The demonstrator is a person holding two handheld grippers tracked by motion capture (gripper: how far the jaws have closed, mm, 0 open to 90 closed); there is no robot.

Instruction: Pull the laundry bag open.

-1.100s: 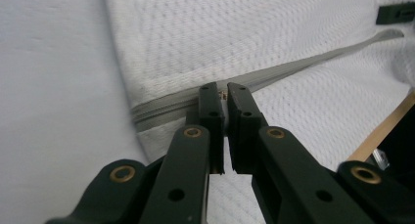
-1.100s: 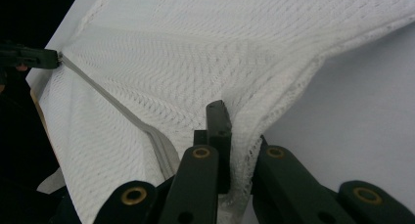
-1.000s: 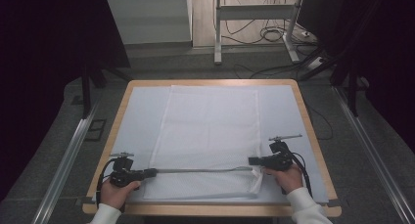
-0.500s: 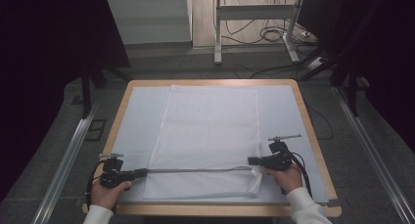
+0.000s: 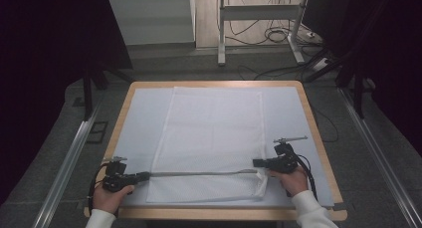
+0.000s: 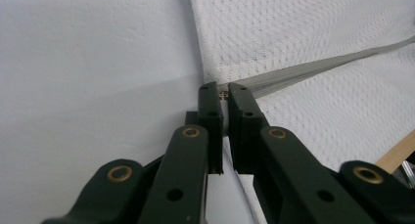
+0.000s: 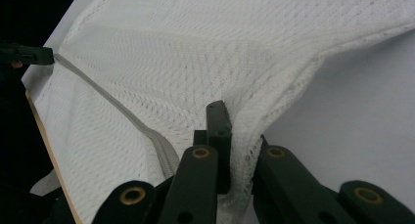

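At about 7 o'clock of the worktop (image 5: pixel 130 104), in the high view, the person's left hand (image 5: pixel 107 198) is holding the left hand-held gripper (image 5: pixel 147 175), which is pointing toward 3 o'clock. Its jaws are standing almost together, and in the left gripper view they are pinching a small brass zipper pull (image 6: pixel 224 93) at the end of the grey zipper (image 6: pixel 313 67). The left hand-held gripper (image 6: pixel 221 89) is lying just over the pale blue cover (image 6: pixel 88 72) of the worktop, at the left edge of the fabric.

In the middle, a white mesh laundry bag (image 5: pixel 214 133) is lying flat on the cover and is reaching from 12 o'clock toward 6 o'clock. The zipper (image 5: pixel 199 173) is running level across its near part, stretched straight between the two hand-held grippers.

At about 5 o'clock, the right hand (image 5: pixel 288 180) is holding the right hand-held gripper (image 5: pixel 255 163), which is pointing toward 9 o'clock. Its jaws are closed tight on the right edge of the bag, near the end of the zipper. In the right gripper view the mesh fabric (image 7: pixel 195 53) is bunching up between the jaws of the right hand-held gripper (image 7: pixel 234 117), and the zipper (image 7: pixel 112 109) is going away toward the other hand-held gripper (image 7: pixel 29 54) at 10 o'clock of that view.
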